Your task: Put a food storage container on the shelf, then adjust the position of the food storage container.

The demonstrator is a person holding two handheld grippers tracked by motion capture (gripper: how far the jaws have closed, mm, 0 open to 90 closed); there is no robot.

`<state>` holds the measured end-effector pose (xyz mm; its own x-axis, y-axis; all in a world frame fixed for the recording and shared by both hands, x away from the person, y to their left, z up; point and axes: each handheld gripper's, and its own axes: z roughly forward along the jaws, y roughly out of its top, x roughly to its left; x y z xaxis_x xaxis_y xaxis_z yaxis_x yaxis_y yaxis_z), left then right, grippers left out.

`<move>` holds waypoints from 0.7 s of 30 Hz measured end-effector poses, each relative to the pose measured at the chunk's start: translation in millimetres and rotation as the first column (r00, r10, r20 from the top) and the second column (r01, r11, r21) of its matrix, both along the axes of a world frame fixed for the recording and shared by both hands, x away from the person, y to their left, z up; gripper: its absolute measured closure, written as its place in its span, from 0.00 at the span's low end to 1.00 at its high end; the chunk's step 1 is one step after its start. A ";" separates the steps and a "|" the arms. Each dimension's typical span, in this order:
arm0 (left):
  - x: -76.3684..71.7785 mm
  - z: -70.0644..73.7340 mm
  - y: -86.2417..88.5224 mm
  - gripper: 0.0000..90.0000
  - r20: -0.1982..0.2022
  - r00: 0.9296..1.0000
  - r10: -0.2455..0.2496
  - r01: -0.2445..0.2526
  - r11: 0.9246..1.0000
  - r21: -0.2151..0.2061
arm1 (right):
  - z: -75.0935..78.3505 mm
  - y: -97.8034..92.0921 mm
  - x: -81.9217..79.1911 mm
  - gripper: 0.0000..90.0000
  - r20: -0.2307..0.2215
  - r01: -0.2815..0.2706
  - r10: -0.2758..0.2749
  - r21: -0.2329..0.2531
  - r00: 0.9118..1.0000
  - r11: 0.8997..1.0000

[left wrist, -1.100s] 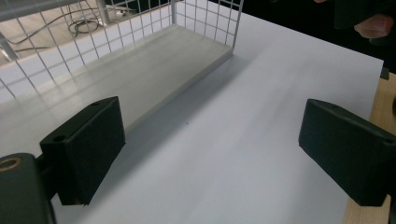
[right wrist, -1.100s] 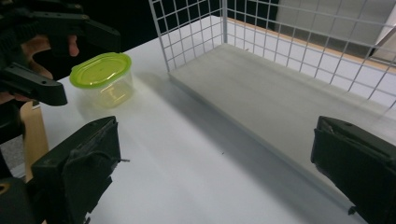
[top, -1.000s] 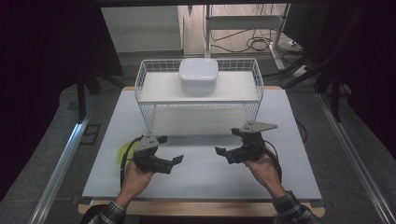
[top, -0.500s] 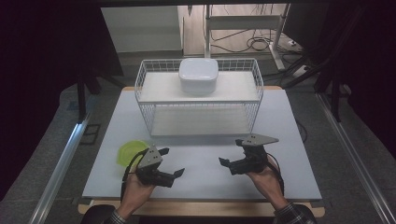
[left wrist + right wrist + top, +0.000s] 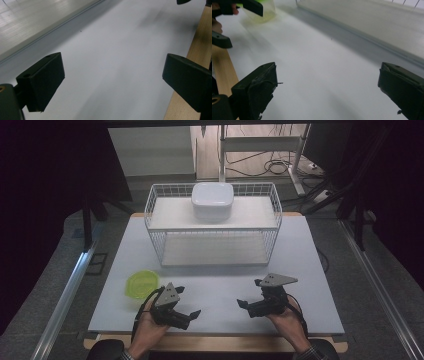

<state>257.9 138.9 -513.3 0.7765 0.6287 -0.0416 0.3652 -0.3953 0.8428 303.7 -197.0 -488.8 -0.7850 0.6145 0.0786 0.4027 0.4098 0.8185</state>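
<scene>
A white wire rack (image 5: 213, 222) stands at the back of the white table (image 5: 215, 285), with a white lidded bowl (image 5: 212, 200) on its top shelf. A lime-green bowl (image 5: 143, 283) sits on the table at the front left. My left gripper (image 5: 187, 301) hovers low near the front edge just right of the green bowl, open and holding nothing (image 5: 112, 80). My right gripper (image 5: 249, 293) hangs at the front right, open and holding nothing (image 5: 327, 87). The green bowl (image 5: 263, 12) and the left gripper's jaws appear at the top left of the right gripper view.
The rack's lower shelf (image 5: 212, 251) holds nothing. The table's wooden front edge (image 5: 215, 342) runs just under both hands. Metal rails (image 5: 70, 290) flank the table on the floor, and a shelf frame with cables (image 5: 260, 150) stands behind it.
Both hands have drawn back toward the front edge of the table and lowered. The left gripper has uncovered the green bowl. Both grippers stay open.
</scene>
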 end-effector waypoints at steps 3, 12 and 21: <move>1.2 -1.0 -0.2 0.04 -0.021 1.000 0.003 -0.003 1.000 -0.002 | -5.7 -1.9 -0.6 0.03 -0.018 0.003 -0.004 -0.027 1.000 1.000; 1.2 9.1 2.3 0.06 -0.043 0.999 0.012 -0.010 0.999 0.042 | -9.8 -1.3 1.5 0.03 -0.025 -0.002 0.001 -0.032 1.000 0.999; 3.4 27.4 35.9 0.47 0.010 0.992 0.122 -0.123 0.992 0.021 | -12.9 0.8 2.0 0.03 -0.030 -0.012 0.011 -0.044 0.999 0.999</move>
<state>261.4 174.8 -485.9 0.6939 0.7197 -0.0206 0.4043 -0.3658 0.8383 305.8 -196.2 -501.6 -0.7896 0.6090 0.0750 0.4219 0.4501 0.7870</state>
